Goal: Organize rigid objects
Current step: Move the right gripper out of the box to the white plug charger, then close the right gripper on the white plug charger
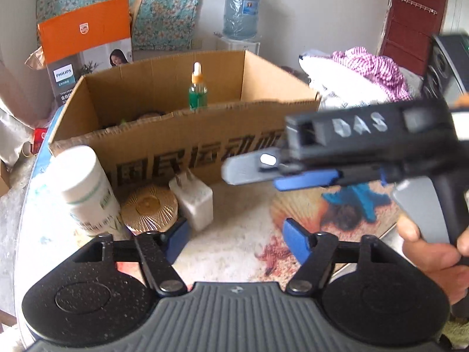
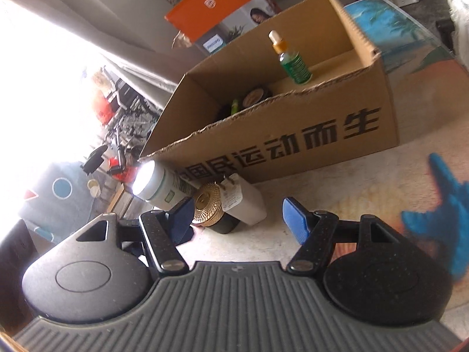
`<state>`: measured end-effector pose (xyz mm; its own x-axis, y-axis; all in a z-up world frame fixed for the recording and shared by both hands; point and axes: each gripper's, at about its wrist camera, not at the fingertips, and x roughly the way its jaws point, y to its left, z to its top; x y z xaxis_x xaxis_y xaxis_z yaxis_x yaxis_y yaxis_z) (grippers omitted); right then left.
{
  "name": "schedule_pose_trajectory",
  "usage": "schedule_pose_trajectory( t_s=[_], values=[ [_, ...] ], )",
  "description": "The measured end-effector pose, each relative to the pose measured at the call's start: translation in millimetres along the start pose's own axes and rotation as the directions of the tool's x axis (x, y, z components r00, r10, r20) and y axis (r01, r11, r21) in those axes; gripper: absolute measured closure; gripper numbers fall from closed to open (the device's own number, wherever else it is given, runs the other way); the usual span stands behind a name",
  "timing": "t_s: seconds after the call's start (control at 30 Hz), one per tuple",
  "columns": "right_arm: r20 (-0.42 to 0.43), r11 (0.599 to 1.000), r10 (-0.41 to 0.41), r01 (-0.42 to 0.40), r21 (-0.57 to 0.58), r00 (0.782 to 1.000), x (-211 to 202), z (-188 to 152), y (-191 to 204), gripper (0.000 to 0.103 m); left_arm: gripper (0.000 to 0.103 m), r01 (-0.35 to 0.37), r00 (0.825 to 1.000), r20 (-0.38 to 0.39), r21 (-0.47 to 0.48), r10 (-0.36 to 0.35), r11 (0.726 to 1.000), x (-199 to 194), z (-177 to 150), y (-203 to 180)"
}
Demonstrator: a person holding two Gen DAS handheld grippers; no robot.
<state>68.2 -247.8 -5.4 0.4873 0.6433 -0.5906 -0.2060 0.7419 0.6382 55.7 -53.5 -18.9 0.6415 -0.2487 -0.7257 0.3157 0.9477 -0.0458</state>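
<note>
Cardboard box [image 1: 187,143] holds an upright dropper bottle [image 1: 198,88] and a jar [image 2: 254,97].

An orange-topped box [image 1: 85,50] carries the word "PHILIPS" on its grey panel. A cardboard box [image 2: 293,143] bears large black Chinese characters, "运动而生" among them. Raised letters "DAS" mark the right gripper [image 1: 255,173].
</note>
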Motion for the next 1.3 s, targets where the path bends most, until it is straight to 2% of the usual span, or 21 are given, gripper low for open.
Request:
schedule_pose_trajectory(
  t_s=[0.07,0.1,0.23,0.37,0.73,1.03,1.3],
  values=[
    [-0.022,1.000,0.012,-0.012,-0.005,1.000,14,2,1,0.042,0.042,-0.017,1.000,-0.004,0.006,0.017,1.000,7,-3,0],
    [-0.034,1.000,0.016,-0.016,-0.005,0.999,21,6,1,0.047,0.046,-0.025,1.000,-0.004,0.006,0.025,1.000,10,-4,1],
    [-0.064,0.999,0.036,-0.036,-0.012,0.997,41,19,3,0.057,0.053,-0.051,0.999,-0.003,-0.001,0.051,0.999,22,-1,6],
    [-0.088,0.999,0.032,-0.035,-0.031,0.996,58,26,8,0.059,0.054,-0.081,0.997,-0.003,0.009,0.081,0.997,34,2,9],
    [-0.143,1.000,0.015,-0.018,-0.018,0.990,83,32,-1,0.059,0.054,-0.089,0.996,0.008,0.026,0.089,0.996,52,6,3],
    [-0.152,0.999,-0.044,0.047,0.016,0.987,57,26,-11,0.060,0.054,0.033,0.999,0.003,0.028,-0.033,0.999,47,2,-6],
    [-0.125,0.991,-0.099,0.109,0.083,0.987,15,7,-32,0.059,0.054,0.168,0.986,-0.008,0.102,-0.168,0.980,38,-16,-34]
  ],
)
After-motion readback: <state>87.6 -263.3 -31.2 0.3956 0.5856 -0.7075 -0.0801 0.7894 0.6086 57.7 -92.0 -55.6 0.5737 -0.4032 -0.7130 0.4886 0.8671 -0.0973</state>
